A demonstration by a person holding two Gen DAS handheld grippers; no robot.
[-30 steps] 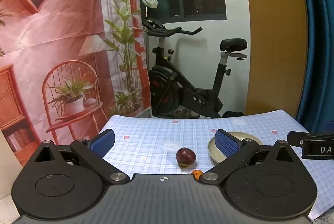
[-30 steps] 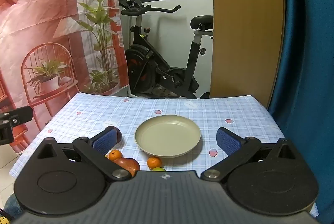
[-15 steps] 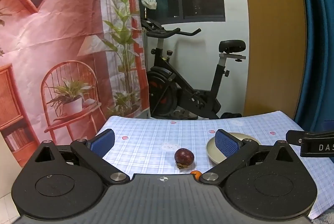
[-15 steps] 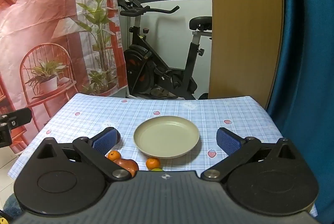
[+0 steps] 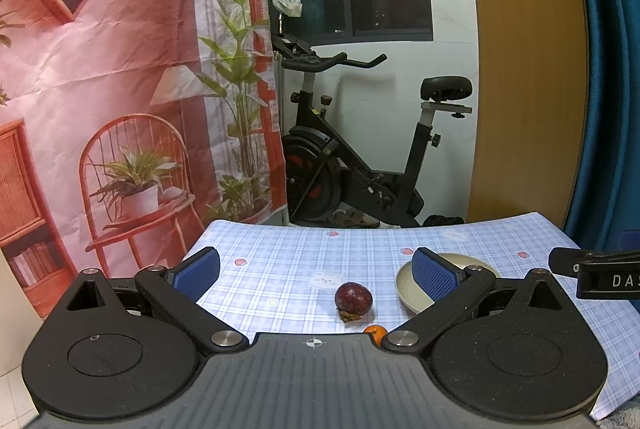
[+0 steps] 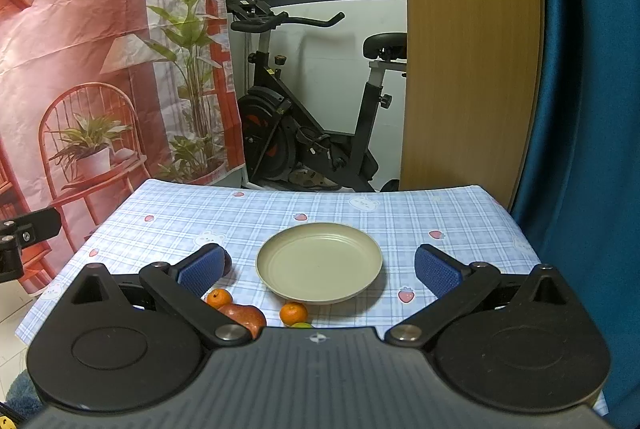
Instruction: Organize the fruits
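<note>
In the left wrist view my left gripper (image 5: 316, 273) is open and empty above the near left part of the table. A dark purple mangosteen (image 5: 353, 298) lies between its fingers, with a small orange (image 5: 375, 330) just nearer. The beige plate (image 5: 406, 289) is partly hidden by the right finger. In the right wrist view my right gripper (image 6: 318, 267) is open and empty over the empty plate (image 6: 319, 261). Two small oranges (image 6: 219, 297) (image 6: 293, 313), a red apple (image 6: 244, 315) and a green fruit (image 6: 301, 325) lie near the front edge.
The table has a blue checked cloth (image 6: 400, 213). An exercise bike (image 5: 360, 165) stands behind it, a printed backdrop (image 5: 100, 69) at the left, a wooden panel (image 6: 472, 49) and a blue curtain (image 6: 592, 89) at the right. The right gripper's side (image 5: 592, 273) shows at the left view's right edge.
Both views have shifted slightly, as both grippers drift a little. The fruits and the plate have not moved. Both grippers stay open.
</note>
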